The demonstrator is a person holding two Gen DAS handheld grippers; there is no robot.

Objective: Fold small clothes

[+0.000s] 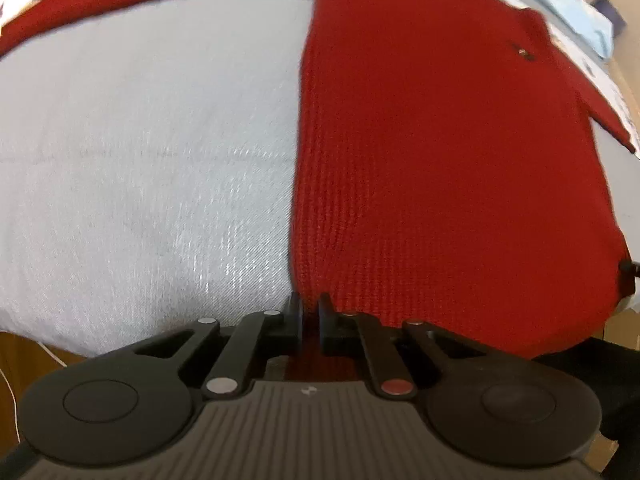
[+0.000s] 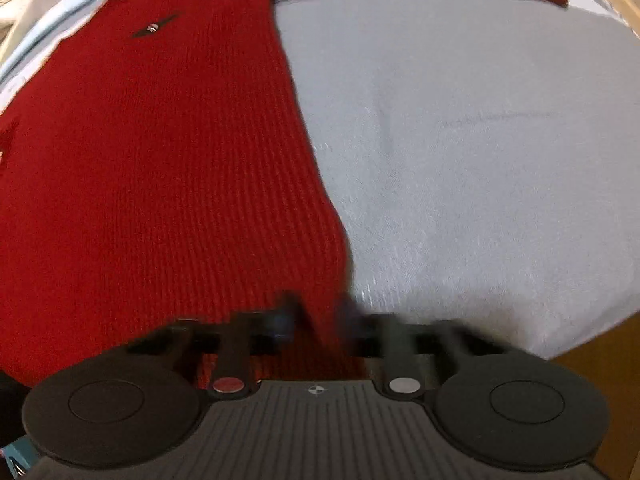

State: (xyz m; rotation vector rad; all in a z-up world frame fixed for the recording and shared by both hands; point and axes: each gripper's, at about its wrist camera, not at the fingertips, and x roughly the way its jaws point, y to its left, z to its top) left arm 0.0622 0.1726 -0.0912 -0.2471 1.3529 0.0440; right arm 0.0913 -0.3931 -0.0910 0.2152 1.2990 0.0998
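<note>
A red knit sweater (image 1: 440, 152) lies flat on a pale grey cloth surface (image 1: 140, 152), its sleeves stretched out at the far end. My left gripper (image 1: 310, 304) is shut on the sweater's near hem at its left corner; red knit shows between the black fingers (image 1: 294, 312). In the right wrist view the same sweater (image 2: 152, 168) fills the left half. My right gripper (image 2: 316, 312), blurred, is shut on the hem at the sweater's right corner, with red fabric pinched between its fingers. A small dark mark with a metal stud (image 2: 154, 27) sits near the collar.
The grey cloth (image 2: 480, 160) drops off at its near edge to a brown wooden floor (image 2: 600, 360). Light blue and white fabric (image 1: 580, 12) lies beyond the collar. A thin white cord (image 1: 8, 392) hangs at the left.
</note>
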